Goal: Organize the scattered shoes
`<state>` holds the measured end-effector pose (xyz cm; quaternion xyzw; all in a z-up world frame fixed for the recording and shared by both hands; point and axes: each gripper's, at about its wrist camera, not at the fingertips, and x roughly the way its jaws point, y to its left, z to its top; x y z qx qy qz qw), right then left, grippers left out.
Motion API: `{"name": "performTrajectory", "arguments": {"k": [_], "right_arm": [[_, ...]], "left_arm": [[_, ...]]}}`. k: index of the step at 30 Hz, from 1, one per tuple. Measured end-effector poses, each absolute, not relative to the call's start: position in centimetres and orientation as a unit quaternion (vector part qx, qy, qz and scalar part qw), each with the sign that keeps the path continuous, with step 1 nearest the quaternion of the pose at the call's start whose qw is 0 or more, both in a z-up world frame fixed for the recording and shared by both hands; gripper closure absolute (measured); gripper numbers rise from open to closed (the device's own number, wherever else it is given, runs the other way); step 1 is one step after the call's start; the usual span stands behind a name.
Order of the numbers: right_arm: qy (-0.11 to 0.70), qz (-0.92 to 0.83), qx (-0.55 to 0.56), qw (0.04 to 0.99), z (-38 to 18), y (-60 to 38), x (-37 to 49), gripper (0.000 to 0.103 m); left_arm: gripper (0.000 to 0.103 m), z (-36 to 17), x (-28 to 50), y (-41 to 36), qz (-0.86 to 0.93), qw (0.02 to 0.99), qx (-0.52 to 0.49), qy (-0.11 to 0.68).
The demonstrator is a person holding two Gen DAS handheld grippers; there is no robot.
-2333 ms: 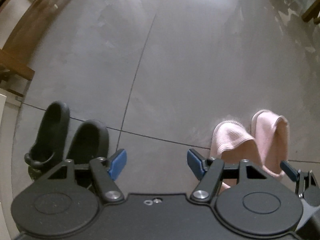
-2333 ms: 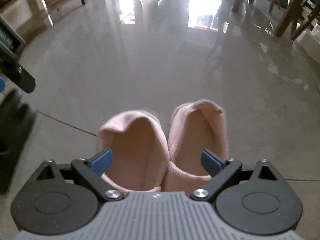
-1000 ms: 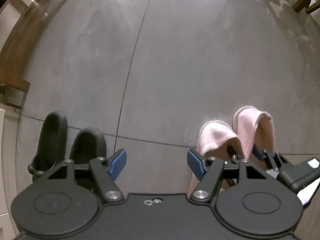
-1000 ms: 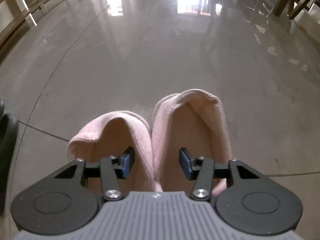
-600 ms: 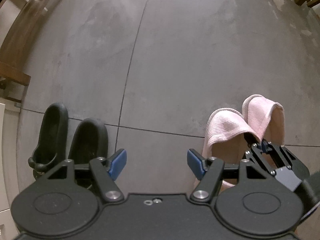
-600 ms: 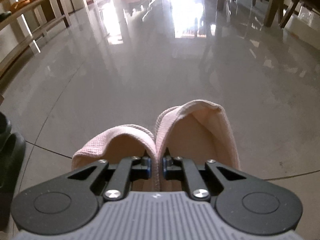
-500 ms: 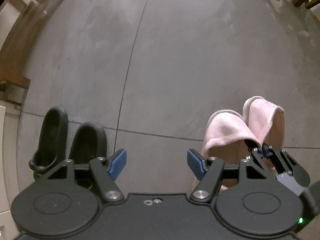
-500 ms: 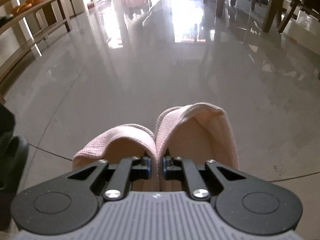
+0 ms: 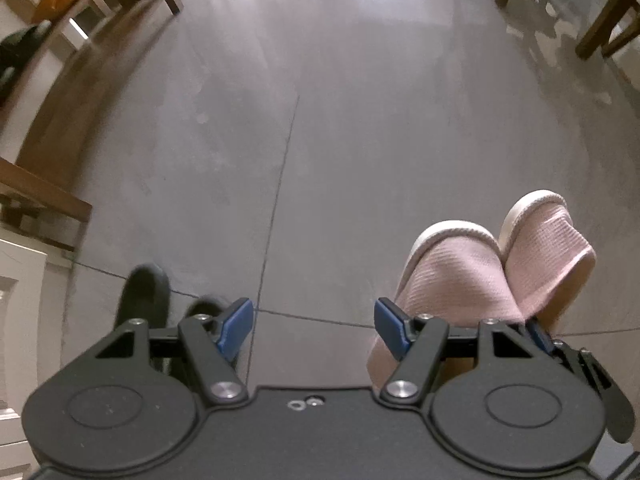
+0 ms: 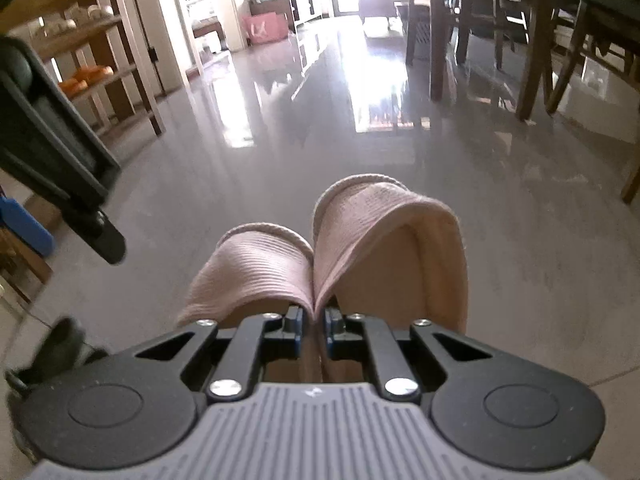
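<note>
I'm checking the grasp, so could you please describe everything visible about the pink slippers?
The pink slippers are a pair of soft, waffle-knit open-back slippers with pale edging and a peach lining. They are pressed side by side, toes pointing away. The right gripper is shut on their two touching inner edges. In the left wrist view they appear lifted off the grey floor, with pale soles showing.

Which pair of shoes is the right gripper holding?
The pink slippers: the right gripper pinches their inner edges together. The black shoes sit untouched on the floor by the open left gripper.
</note>
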<state>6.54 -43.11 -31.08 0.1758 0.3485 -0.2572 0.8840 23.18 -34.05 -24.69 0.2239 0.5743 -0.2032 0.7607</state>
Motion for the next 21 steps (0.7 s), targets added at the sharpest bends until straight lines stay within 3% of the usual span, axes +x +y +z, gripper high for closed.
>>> {"name": "performTrajectory", "arguments": {"k": [4, 7, 10, 11, 12, 13, 16, 21], "right_arm": [[0.374, -0.264, 0.207, 0.864, -30.4, -45.1, 8.8, 0.092], [0.436, -0.275, 0.219, 0.828, -33.8, -47.5, 11.5, 0.089], [0.417, -0.283, 0.207, 0.838, -33.3, -48.2, 11.5, 0.085], [0.402, -0.292, 0.196, 0.845, -32.3, -48.3, 11.1, 0.056], [0.394, -0.3, 0.186, 0.849, -31.5, -48.2, 10.7, 0.014], [0.39, -0.305, 0.177, 0.85, -30.9, -48.1, 10.4, 0.002], [0.387, -0.287, 0.164, 0.861, -29.8, -47.8, 9.3, 0.001], [0.472, -0.181, 0.136, 0.852, -31.1, -49.2, 9.6, 0.001]], "left_arm": [[0.036, -22.0, 24.8, -33.8, -0.201, 0.77, 0.206, 0.57], [0.036, -21.7, 25.4, -33.6, -0.194, 0.776, 0.212, 0.561], [0.036, -21.7, 25.6, -32.9, -0.187, 0.774, 0.215, 0.565], [0.036, -21.9, 25.5, -32.6, -0.185, 0.771, 0.218, 0.569], [0.036, -22.1, 25.5, -32.4, -0.182, 0.767, 0.221, 0.574], [0.036, -22.3, 25.4, -32.4, -0.177, 0.764, 0.224, 0.579], [0.036, -22.7, 25.2, -32.3, -0.166, 0.753, 0.22, 0.597], [0.036, -23.0, 24.9, -33.2, -0.166, 0.745, 0.225, 0.605]]}}
